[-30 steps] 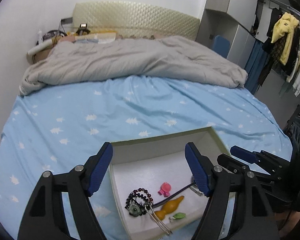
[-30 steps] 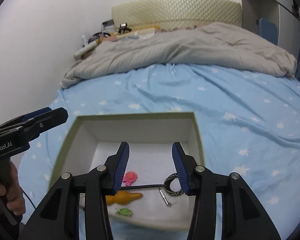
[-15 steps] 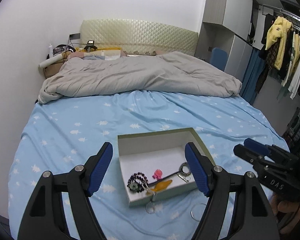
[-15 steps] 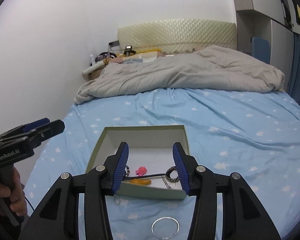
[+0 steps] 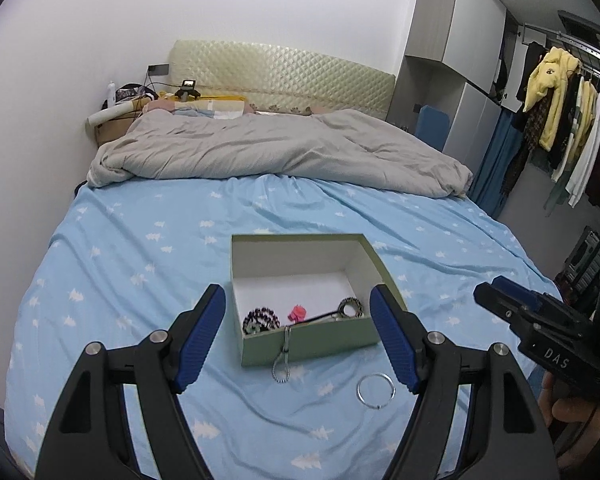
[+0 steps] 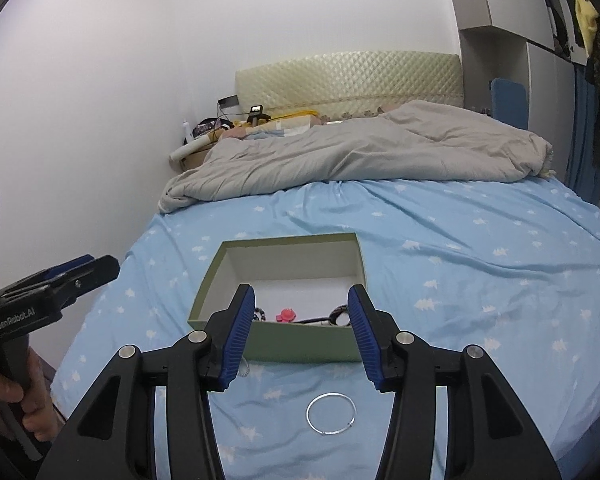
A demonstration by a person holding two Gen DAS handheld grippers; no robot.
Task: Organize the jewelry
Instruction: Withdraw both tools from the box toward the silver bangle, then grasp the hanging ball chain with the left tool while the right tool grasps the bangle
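Pictured on a blue star-print bedsheet [image 5: 148,264]: an open green box [image 5: 324,340] serving as the jewelry holder, set near the foot of the bed, presumably for easy reach. Inside the box, against its near wall: a dark beaded bracelet [image 5: 261,319], a pink flower-shaped piece [image 5: 297,313], a patterned ring [image 5: 351,306] at the end of a black cord. Draped over the box's near wall and dangling onto the sheet: a thin chain [image 5: 284,360], half in and half out, probably not yet tidied. Just in front of the box, lying flat on the sheet: a silver bangle [image 6: 331,413], outside and apparently next in line for collection. Hovering short of the box: the left gripper [image 5: 296,342], jaws spread wide and empty; the right gripper [image 6: 302,334], jaws parted more narrowly, likewise holding nothing, aimed above the bangle. Beyond the box, toward the headboard: a rumpled grey duvet [image 5: 284,152].
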